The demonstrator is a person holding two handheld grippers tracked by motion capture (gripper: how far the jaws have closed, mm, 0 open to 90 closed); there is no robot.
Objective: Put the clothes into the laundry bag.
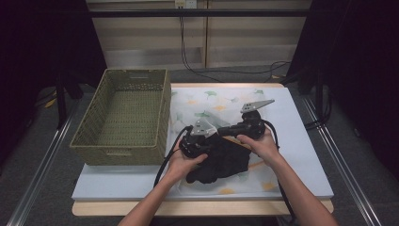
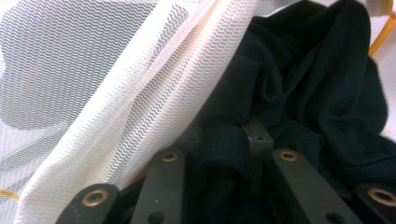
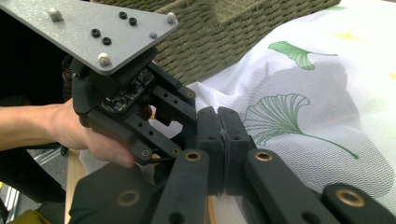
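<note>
A black garment [image 1: 226, 162] lies bunched at the front of a white mesh bag [image 1: 211, 101] printed with green and yellow leaves. My left gripper [image 1: 212, 147] is shut on a fold of the black garment [image 2: 303, 93], with the white mesh bag [image 2: 116, 93] draped along its left side. My right gripper [image 1: 225, 134] points left toward the basket. In the right gripper view its pads [image 3: 233, 135] are pressed together on a thin edge of the mesh bag [image 3: 303, 93], right beside the left gripper [image 3: 173, 121] and the hand holding it.
An olive woven basket [image 1: 120, 150] stands on the left part of the table, touching the bag's left edge; its wall [image 3: 243, 28] rises just behind both grippers. A pale mat [image 1: 301, 155] covers the tabletop. Cables trail from both grippers toward the front edge.
</note>
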